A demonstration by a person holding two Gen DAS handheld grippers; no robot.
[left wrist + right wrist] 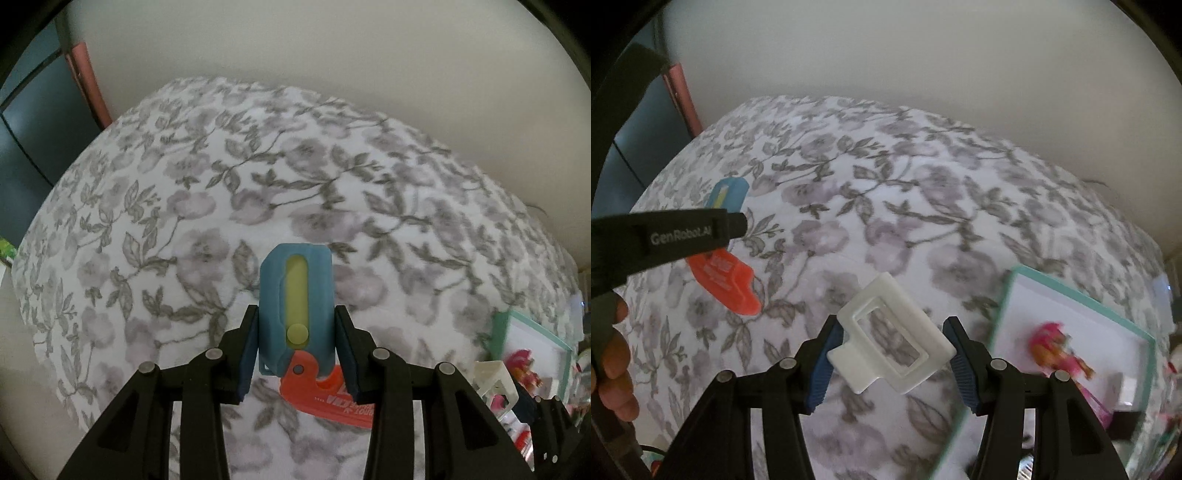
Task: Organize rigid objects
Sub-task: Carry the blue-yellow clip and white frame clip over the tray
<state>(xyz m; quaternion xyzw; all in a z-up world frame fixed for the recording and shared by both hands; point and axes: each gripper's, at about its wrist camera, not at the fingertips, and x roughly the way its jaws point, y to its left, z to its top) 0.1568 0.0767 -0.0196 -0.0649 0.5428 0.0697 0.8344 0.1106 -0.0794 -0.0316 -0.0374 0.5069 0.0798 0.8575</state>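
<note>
Two hand-held grippers above a surface covered in a grey floral cloth [258, 166], each carrying one rigid item clear of it.

The left gripper [295, 332] is closed part-way on a blue holder with a yellow slider [295, 295], its pads pressing the holder's two long sides so that the piece points forward along the fingers. An orange plastic tool [328, 395] hangs from the holder's near end, apparently pivoted there; it shows below the pads and is not itself clamped.

The right gripper [890, 354] is closed somewhat wider on a white rectangular frame [890, 332], gripped across its width and lying tilted between the pads, the cloth visible through its window.

A shallow box with a teal rim [1082, 295] lies to the right of the frame; it holds a pink toy figure [1060, 350], blurred, and a small white block. The box is probably the collecting place, which would explain why both items are carried lifted.

Count: two grippers, one holder, one orange tool, one frame, one box, one figure. A person's hand [613, 369] holds the left gripper's handle, seen at the edge of the right wrist view.
</note>
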